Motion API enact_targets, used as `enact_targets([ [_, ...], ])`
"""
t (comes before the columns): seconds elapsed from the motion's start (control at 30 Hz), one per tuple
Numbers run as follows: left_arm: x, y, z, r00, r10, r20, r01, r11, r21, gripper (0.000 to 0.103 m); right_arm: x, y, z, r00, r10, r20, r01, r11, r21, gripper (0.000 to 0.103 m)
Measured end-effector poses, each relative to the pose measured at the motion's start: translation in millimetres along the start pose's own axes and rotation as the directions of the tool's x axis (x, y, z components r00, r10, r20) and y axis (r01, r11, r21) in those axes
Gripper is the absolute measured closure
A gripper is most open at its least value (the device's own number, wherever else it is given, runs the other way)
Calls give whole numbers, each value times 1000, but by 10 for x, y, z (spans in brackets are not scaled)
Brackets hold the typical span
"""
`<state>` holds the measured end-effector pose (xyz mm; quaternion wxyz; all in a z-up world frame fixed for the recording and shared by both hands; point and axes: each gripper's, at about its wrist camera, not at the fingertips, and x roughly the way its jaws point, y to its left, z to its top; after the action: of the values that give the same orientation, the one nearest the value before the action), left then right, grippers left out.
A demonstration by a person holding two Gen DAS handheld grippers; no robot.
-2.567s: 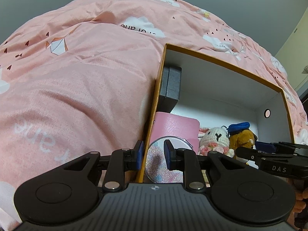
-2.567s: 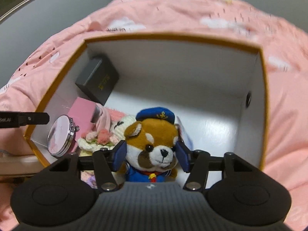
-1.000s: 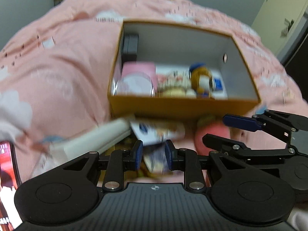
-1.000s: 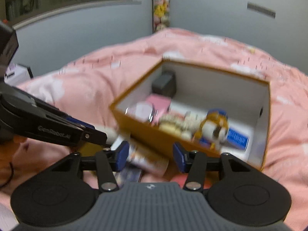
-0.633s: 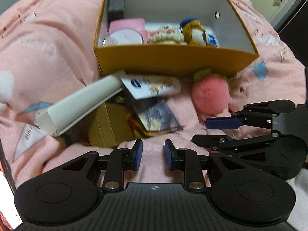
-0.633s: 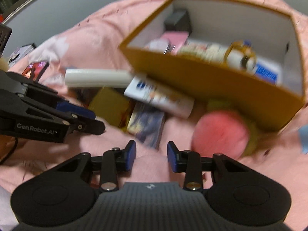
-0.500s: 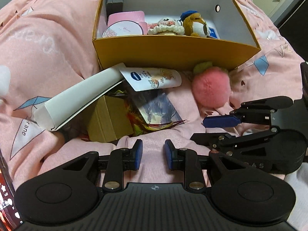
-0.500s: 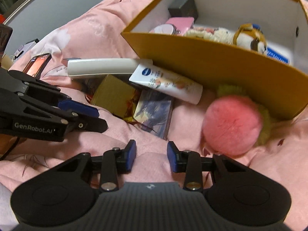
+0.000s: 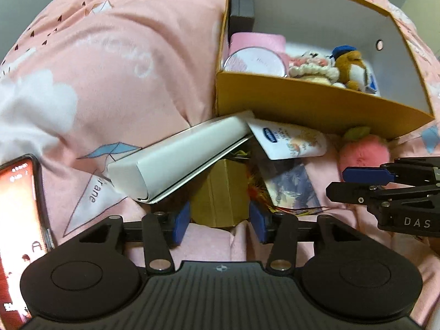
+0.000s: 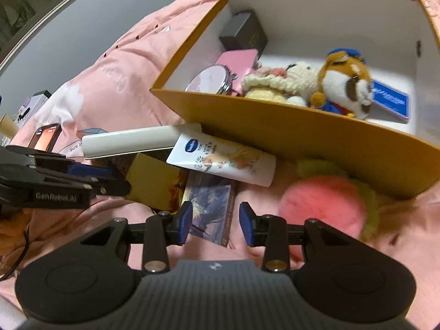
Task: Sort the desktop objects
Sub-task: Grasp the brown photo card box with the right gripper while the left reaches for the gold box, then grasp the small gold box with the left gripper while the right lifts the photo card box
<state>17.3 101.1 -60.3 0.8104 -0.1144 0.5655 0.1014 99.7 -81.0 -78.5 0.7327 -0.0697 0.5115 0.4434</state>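
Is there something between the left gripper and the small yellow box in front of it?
Nothing visible. The left gripper, jaws opening, already frames the yellow box. Only the long white box leans over its far end.

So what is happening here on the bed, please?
A person with two handheld grippers is sorting small things into the orange box. The left gripper, jaws opening, straddles the small gold box without gripping it. The right gripper, jaws also opening, hangs over the illustrated card box. The plush toys already lie inside.
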Motion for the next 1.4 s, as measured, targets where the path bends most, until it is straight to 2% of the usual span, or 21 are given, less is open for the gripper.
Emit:
enact_targets([
  [0.07, 63, -18, -4, 999, 52, 3, -52, 999, 3, 46, 71, -23, 31, 1000, 4, -15, -4, 1000, 6, 59],
  [0.1, 89, -9, -14, 998, 56, 2, -56, 998, 5, 43, 103, -39, 47, 1000, 4, -22, -4, 1000, 11, 58],
  [0.43, 287, 25, 20, 999, 31, -28, -31, 1000, -4, 33, 558, -185, 107, 992, 17, -123, -10, 998, 64, 57],
  [0.57, 359, 41, 30, 999, 14, -32, -15, 1000, -11, 33, 679, -258, 100, 987, 82, -139, -66, 991, 117, 49],
  [0.73, 420, 75, 38, 999, -10, -38, 9, 999, -32, 34, 884, -373, 59, 968, 205, -145, -171, 961, 217, 43],
  [0.83, 375, 76, 21, 999, -16, -30, 15, 999, -32, 37, 835, -370, 42, 970, 206, -125, -176, 960, 220, 51],
  [0.9, 331, 69, 7, 1000, -12, -23, 11, 999, -31, 41, 745, -362, 24, 974, 202, -105, -176, 960, 220, 62],
  [1.1, 187, 55, -35, 999, -34, -3, 34, 999, -22, 48, 379, -275, -39, 982, 184, -48, -173, 968, 183, 76],
  [1.2, 128, 76, -29, 998, -64, 4, 64, 998, -17, 48, 193, -221, -51, 988, 152, -27, -147, 979, 141, 79],
  [1.4, -89, -54, -27, 994, -98, 38, 96, 995, 40, 49, -129, -77, -57, 999, 9, 41, -9, 1000, 19, 79],
])
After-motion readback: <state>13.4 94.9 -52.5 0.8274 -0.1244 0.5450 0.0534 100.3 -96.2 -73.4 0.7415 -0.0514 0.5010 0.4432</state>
